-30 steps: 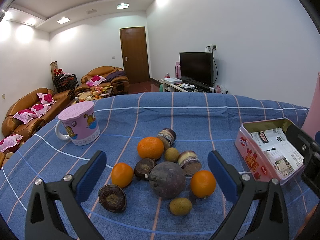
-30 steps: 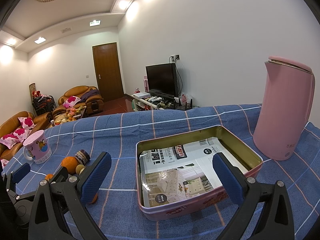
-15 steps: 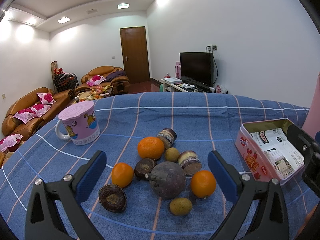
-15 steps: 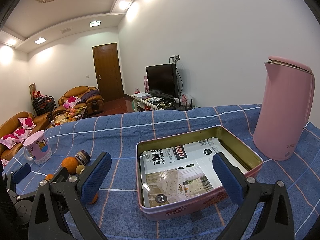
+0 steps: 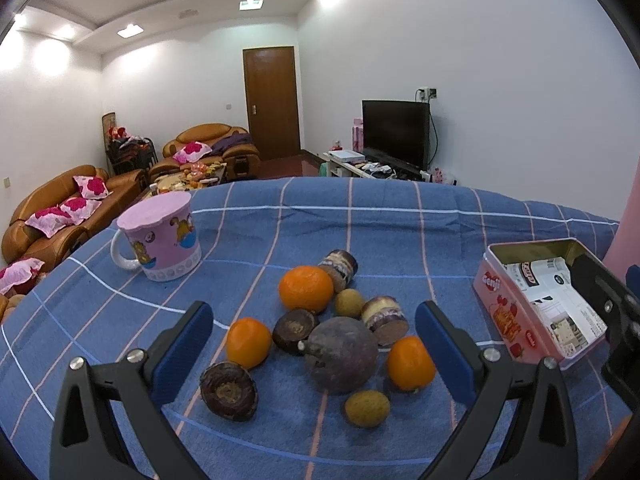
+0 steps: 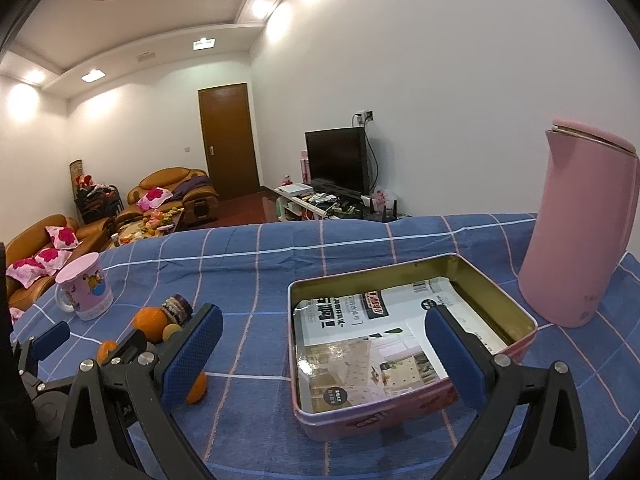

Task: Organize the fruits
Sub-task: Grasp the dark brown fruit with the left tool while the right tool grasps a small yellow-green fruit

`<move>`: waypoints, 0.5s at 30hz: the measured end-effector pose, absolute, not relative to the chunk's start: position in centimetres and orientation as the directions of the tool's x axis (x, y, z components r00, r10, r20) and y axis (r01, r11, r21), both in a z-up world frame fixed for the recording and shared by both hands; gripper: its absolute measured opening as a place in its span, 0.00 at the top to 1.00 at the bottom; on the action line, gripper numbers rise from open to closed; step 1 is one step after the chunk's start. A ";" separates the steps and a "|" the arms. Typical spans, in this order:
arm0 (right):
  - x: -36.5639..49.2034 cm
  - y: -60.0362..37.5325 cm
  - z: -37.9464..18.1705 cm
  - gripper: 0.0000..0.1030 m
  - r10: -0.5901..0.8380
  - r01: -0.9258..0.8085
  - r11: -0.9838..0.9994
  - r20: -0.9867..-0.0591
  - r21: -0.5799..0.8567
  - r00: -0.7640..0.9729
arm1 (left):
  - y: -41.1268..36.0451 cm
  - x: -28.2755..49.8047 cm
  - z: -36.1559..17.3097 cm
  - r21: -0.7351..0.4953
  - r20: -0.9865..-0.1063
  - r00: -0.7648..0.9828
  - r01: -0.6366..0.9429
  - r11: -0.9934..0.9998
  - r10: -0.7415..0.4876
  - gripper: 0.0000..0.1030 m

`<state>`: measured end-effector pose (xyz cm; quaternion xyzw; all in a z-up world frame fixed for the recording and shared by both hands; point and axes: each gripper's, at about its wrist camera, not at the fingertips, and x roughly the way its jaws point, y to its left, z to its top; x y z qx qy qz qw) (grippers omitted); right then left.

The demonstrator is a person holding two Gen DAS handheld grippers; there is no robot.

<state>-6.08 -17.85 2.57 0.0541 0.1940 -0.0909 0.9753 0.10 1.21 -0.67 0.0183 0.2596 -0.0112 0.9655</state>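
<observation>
Pink kettle (image 5: 628, 232) cut off by right edge in left wrist view, only strip visible. Tin (image 5: 540, 308) far corner hidden behind right gripper (image 5: 608, 304) there. In right wrist view, most fruit hidden behind left gripper (image 6: 52, 344); one orange (image 6: 197, 389) half covered by blue pad (image 6: 192, 352). Print on paper (image 6: 372, 344) in tin unreadable.

My left gripper (image 5: 314, 346) hangs wide open over the fruit pile (image 5: 320, 336); tin (image 5: 504, 312) right, mug (image 5: 162, 240) far left.
</observation>
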 end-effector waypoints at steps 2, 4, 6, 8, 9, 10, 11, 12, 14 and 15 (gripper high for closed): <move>-6.0 -17.7 2.6 0.01 -0.146 0.186 0.980 -0.387 0.066 0.910 | 1.5 0.1 -0.7 0.027 -0.508 0.861 0.021 0.999 -0.004 0.00; -5.9 -17.6 2.5 0.01 -0.137 0.175 0.982 -0.391 0.063 0.910 | 2.0 0.0 -0.7 0.039 -0.519 0.855 0.010 0.999 0.011 0.00; -5.6 -17.5 2.4 0.01 -0.116 0.155 0.986 -0.406 0.065 0.907 | 3.0 0.0 -0.9 0.071 -0.542 0.839 -0.012 0.997 0.048 0.00; -5.2 -17.3 2.1 0.01 -0.078 0.120 0.990 -0.428 0.072 0.900 | 4.3 -0.4 -0.9 0.084 -0.552 0.830 -0.035 0.996 0.076 0.00; -5.0 -17.1 2.0 0.02 -0.058 0.099 0.993 -0.439 0.071 0.897 | 5.0 -0.6 -0.9 0.090 -0.553 0.828 -0.049 0.995 0.090 0.00; -4.9 -16.7 1.9 0.03 -0.040 0.078 0.995 -0.447 0.067 0.893 | 5.9 -0.8 -1.0 0.096 -0.554 0.825 -0.066 0.993 0.108 0.00; -4.8 -16.1 1.7 0.04 -0.023 0.057 0.996 -0.455 0.061 0.890 | 7.1 -1.0 -1.2 0.105 -0.565 0.816 -0.079 0.991 0.125 0.00; -4.6 -15.5 1.5 0.07 0.004 0.023 0.998 -0.470 0.051 0.883 | 7.5 -1.0 -1.3 0.108 -0.571 0.811 -0.080 0.991 0.128 0.00; -4.1 -14.3 0.8 0.16 0.054 -0.042 0.998 -0.504 0.036 0.862 | 9.1 -1.0 -1.7 0.123 -0.597 0.789 -0.092 0.988 0.148 0.00; -3.9 -13.6 0.5 0.26 0.085 -0.080 0.996 -0.525 0.032 0.847 | 9.7 -1.0 -2.0 0.128 -0.605 0.782 -0.095 0.987 0.153 0.00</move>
